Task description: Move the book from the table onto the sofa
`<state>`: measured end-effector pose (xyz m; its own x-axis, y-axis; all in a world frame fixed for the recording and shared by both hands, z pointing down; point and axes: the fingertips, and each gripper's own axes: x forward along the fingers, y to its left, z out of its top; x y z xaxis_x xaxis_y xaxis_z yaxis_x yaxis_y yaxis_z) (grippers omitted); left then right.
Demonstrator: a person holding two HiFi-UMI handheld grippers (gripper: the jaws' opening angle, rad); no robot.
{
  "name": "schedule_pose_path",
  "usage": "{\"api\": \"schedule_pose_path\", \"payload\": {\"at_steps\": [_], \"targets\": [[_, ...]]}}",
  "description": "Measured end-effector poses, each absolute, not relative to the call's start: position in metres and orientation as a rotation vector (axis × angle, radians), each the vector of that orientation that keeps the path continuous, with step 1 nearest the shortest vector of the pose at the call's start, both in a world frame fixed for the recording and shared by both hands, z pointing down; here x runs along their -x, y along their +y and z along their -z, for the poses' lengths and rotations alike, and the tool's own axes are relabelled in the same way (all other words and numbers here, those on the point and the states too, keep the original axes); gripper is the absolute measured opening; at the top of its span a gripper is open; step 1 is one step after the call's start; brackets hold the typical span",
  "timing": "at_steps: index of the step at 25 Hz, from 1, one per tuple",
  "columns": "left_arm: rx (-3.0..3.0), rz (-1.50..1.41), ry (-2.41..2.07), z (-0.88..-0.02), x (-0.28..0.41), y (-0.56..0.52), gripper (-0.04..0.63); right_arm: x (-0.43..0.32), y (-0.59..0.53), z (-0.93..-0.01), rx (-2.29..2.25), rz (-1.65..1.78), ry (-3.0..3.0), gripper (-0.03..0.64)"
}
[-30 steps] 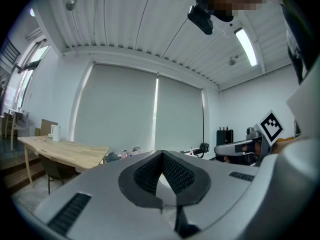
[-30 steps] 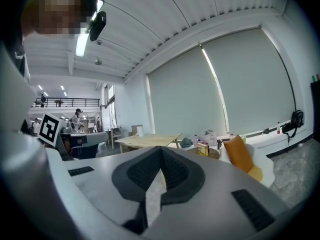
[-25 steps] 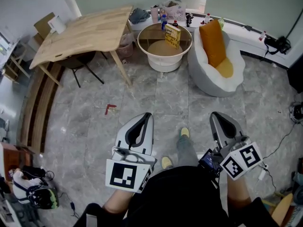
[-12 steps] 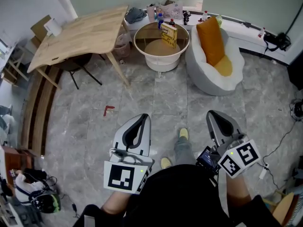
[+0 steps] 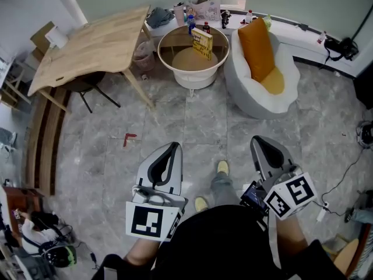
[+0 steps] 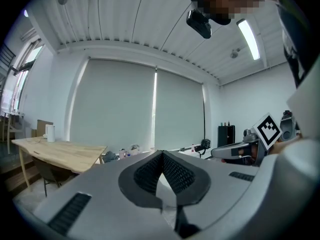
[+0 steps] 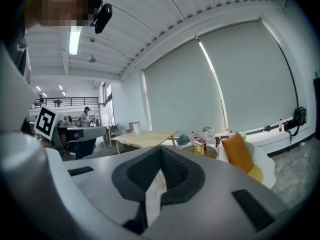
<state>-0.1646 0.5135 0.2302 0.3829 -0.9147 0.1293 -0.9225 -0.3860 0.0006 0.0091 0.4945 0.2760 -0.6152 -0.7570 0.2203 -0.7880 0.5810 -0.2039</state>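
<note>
Open grey floor runs from my feet up to the round counter, with one red scrap lying off to the left of that lane. The lane's left edge is the wooden counter, its near leg angling out toward the round one. The right edge is the white sofa, sitting just beside the round counter. Count time: one book, yellow, standing upright on the round counter's glass top toward its far side, well ahead of both grippers. Two orange cushions sit in the sofa, one propped against the back, one flat on the seat. Small bottles crowd the ledge behind the round counter, too small for me to count. Under the glass, the round counter is a tub with a tan bottom. My left gripper is low in front of me, jaws pressed together, empty. My right gripper is beside it, jaws also closed tight and empty.
</note>
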Motion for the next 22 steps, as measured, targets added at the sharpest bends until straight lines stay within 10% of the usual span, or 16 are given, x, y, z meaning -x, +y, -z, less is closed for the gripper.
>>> {"api": "schedule_pose_path", "payload": {"at_steps": [22], "targets": [[-2.554, -0.259, -1.683, -0.225, 0.098, 0.378, 0.008, -0.070, 0.358, -0.274, -1.330, -0.438, -2.727, 0.009]]}}
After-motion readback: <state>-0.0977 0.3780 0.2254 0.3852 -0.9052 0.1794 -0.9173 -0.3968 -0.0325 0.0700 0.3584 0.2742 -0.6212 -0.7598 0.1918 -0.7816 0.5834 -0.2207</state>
